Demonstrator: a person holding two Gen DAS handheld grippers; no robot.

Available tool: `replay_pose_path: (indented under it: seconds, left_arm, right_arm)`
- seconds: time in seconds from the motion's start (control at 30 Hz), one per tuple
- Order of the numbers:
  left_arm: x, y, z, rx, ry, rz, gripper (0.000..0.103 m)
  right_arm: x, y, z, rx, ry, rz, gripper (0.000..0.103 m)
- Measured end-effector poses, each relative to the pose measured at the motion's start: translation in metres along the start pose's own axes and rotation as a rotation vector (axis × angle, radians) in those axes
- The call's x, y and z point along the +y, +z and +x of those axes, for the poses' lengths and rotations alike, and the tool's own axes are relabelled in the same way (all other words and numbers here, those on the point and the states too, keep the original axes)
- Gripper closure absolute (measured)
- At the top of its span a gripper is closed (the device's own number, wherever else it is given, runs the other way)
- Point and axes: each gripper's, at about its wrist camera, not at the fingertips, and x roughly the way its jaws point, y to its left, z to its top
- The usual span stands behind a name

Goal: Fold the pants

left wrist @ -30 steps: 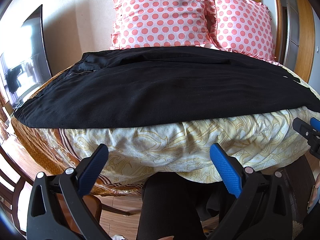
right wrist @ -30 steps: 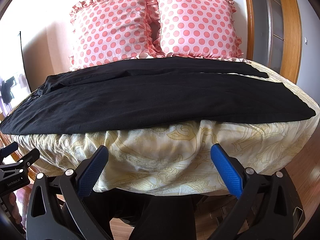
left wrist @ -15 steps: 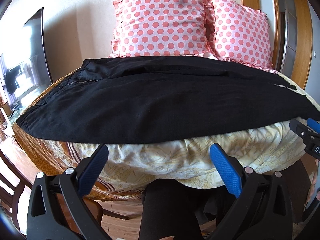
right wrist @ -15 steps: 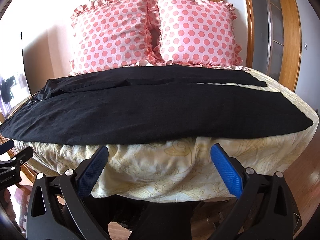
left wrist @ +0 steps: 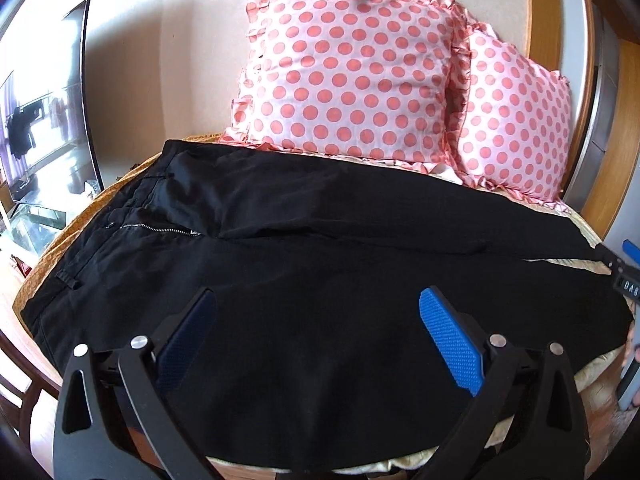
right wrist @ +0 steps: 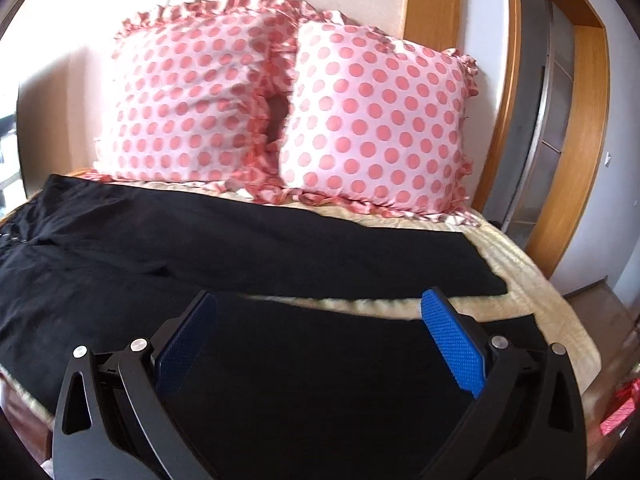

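Black pants (left wrist: 304,248) lie flat across the bed, waistband and zipper (left wrist: 160,229) at the left, legs running to the right. My left gripper (left wrist: 318,308) is open and empty, hovering over the near leg around mid-thigh. My right gripper (right wrist: 320,308) is open and empty, over the near leg close to its cuff; the pants (right wrist: 224,256) show there with the far leg's cuff (right wrist: 484,276) ending just beyond. The right gripper's tip (left wrist: 624,276) shows at the right edge of the left wrist view.
Two pink polka-dot pillows (left wrist: 352,68) (right wrist: 376,120) stand against the wall behind the pants. The cream patterned bedspread (right wrist: 520,264) shows right of the cuffs. A mirror or screen (left wrist: 44,120) stands left of the bed; a wooden door frame (right wrist: 588,128) is at the right.
Both grippers have moved up and forward from below the bed's front edge to over the near pant leg. Both stay open.
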Motion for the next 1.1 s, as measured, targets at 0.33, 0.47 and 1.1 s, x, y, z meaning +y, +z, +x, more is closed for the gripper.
replay_pose_path:
  seconds: [0.33,0.47,1.1]
  left_arm:
    - [-0.010,0.039,0.078,0.079,0.214,0.073,0.002]
    - [-0.009,0.046,0.103,0.118,0.281,0.077,0.002]
    - [0.003,0.043,0.118,0.148,0.151,0.026,0.002]
  right_arm:
    - [-0.146,0.058,0.235,0.434,-0.301,0.355,0.001]
    - [-0.173,0.059,0.291,0.483,-0.418,0.411,0.001]
    - [-0.176,0.050,0.306,0.446,-0.376,0.534,0.067]
